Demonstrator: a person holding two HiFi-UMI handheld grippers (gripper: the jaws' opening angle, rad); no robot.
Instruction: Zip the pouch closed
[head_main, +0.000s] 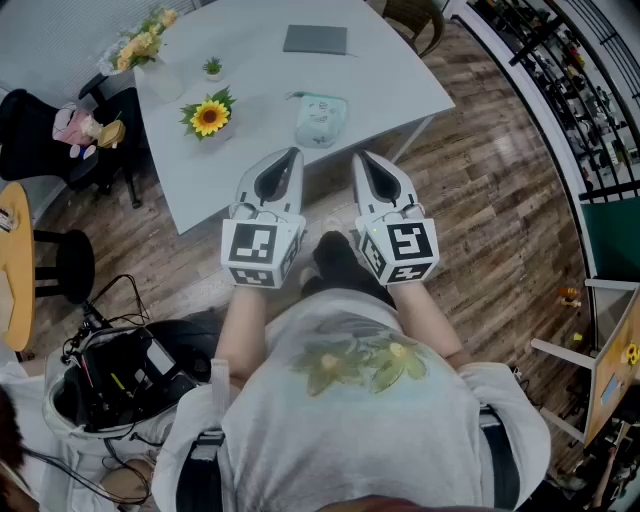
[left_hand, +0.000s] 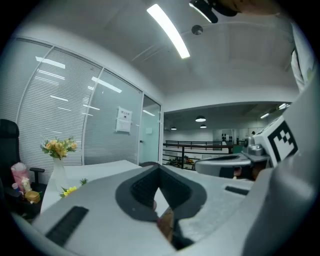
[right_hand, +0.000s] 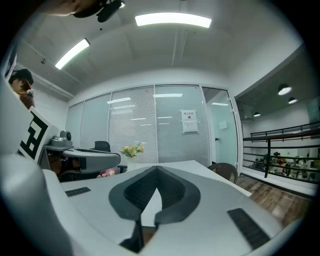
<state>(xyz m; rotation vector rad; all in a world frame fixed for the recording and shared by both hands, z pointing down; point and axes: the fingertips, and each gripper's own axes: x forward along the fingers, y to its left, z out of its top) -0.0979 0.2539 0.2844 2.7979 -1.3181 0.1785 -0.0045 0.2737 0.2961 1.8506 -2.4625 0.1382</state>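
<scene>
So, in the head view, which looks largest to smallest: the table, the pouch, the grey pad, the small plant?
1. Table
2. Pouch and grey pad: about alike, and the pad lies farther from the camera, so I do not rank them.
3. Small plant

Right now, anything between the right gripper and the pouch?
Nothing: in the head view only bare white table separates the right gripper from the pouch.

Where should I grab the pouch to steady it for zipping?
Probably a near corner of the pale green pouch, coming straight in over the table edge ahead: it lies close to that edge, with the sunflower apart on its left. Its zipper is too small to make out. The left gripper and right gripper are both shut, so open one first.
</scene>
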